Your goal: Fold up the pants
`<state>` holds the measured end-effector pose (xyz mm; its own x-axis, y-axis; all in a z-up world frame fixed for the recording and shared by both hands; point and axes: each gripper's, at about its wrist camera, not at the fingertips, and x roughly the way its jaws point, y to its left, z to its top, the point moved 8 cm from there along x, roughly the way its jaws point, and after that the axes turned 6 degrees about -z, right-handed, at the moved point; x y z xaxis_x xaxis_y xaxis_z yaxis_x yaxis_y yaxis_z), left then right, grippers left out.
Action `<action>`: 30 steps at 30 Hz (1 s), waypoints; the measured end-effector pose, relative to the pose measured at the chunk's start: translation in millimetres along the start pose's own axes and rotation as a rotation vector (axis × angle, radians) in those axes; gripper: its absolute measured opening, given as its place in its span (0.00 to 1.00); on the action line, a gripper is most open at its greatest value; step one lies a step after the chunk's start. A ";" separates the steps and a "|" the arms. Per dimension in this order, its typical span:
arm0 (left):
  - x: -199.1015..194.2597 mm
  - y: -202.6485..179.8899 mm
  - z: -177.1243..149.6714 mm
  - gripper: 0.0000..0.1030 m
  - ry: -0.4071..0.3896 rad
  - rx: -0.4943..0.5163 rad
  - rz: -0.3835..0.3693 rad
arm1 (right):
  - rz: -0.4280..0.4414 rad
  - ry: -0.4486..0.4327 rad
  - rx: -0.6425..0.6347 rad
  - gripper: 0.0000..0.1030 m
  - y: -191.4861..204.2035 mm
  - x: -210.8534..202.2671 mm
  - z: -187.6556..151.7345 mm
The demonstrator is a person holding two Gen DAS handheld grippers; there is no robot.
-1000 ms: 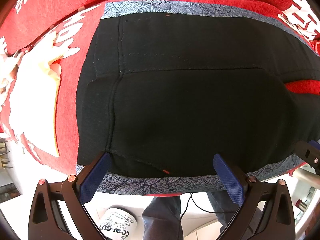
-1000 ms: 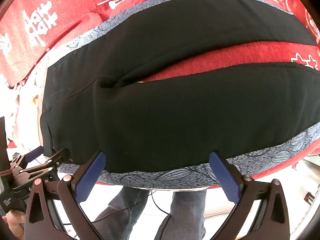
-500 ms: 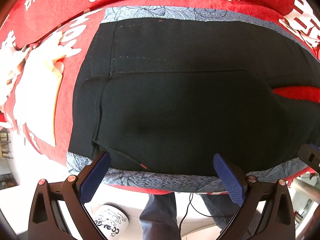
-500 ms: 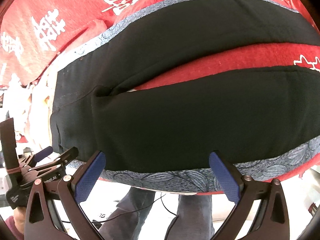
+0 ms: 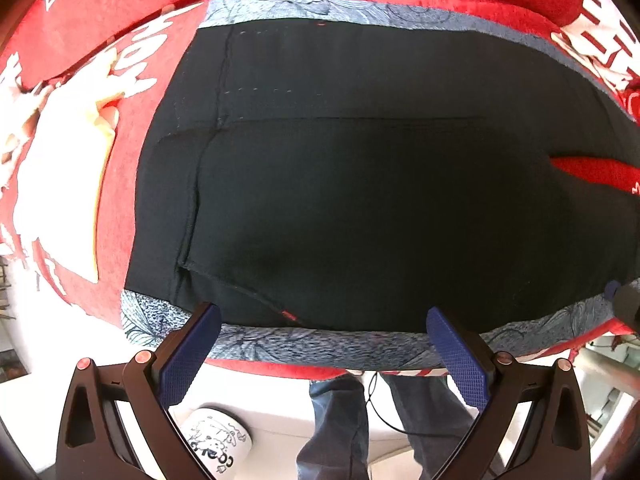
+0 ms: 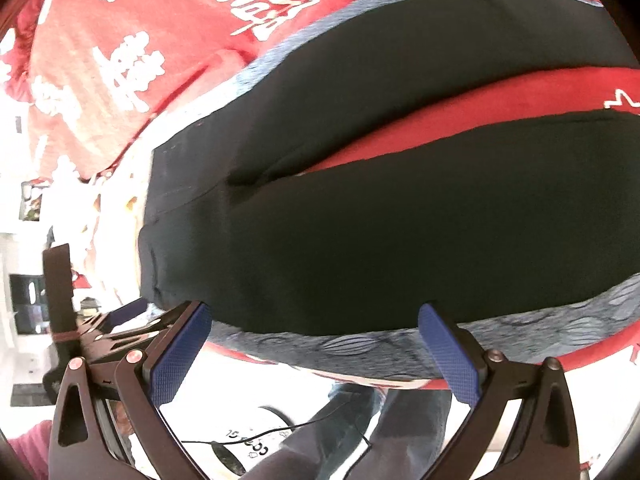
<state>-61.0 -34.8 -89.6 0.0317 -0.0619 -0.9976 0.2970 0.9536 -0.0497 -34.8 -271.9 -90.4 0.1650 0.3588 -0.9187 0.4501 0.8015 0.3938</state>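
Observation:
Black pants with grey patterned side stripes lie flat on a red cloth. The left wrist view shows the waist and seat part; the right wrist view shows both legs spreading to the right with red cloth between them. My left gripper is open and empty, its blue pads at the near striped edge of the waist part. My right gripper is open and empty at the near edge of the closer leg. The left gripper's tip shows at the left of the right wrist view.
The red cloth with white characters covers the table. A white patch lies left of the pants. Below the table edge are a printed white mug and a person's jeans legs.
Both grippers drew back a little and then came forward again to the near striped edge. The right view has shifted right and tilted. The pants have not moved.

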 end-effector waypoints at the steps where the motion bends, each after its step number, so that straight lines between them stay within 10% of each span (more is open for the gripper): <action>1: -0.8 4.5 0.1 1.00 -0.014 0.000 -0.008 | 0.017 0.012 -0.008 1.00 5.9 3.8 -4.2; 21: 8.2 83.8 -45.8 1.00 -0.070 -0.191 -0.306 | 0.217 0.162 0.159 0.99 44.8 65.0 -81.2; 30: -4.8 102.0 -28.6 1.00 -0.124 -0.188 -0.243 | 0.246 0.169 0.191 0.96 72.7 76.7 -81.7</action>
<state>-58.2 71.1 -91.3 0.1008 -0.3187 -0.9425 0.1290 0.9435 -0.3053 -61.2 -147.1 -129.8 0.1489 0.6171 -0.7727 0.5732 0.5829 0.5759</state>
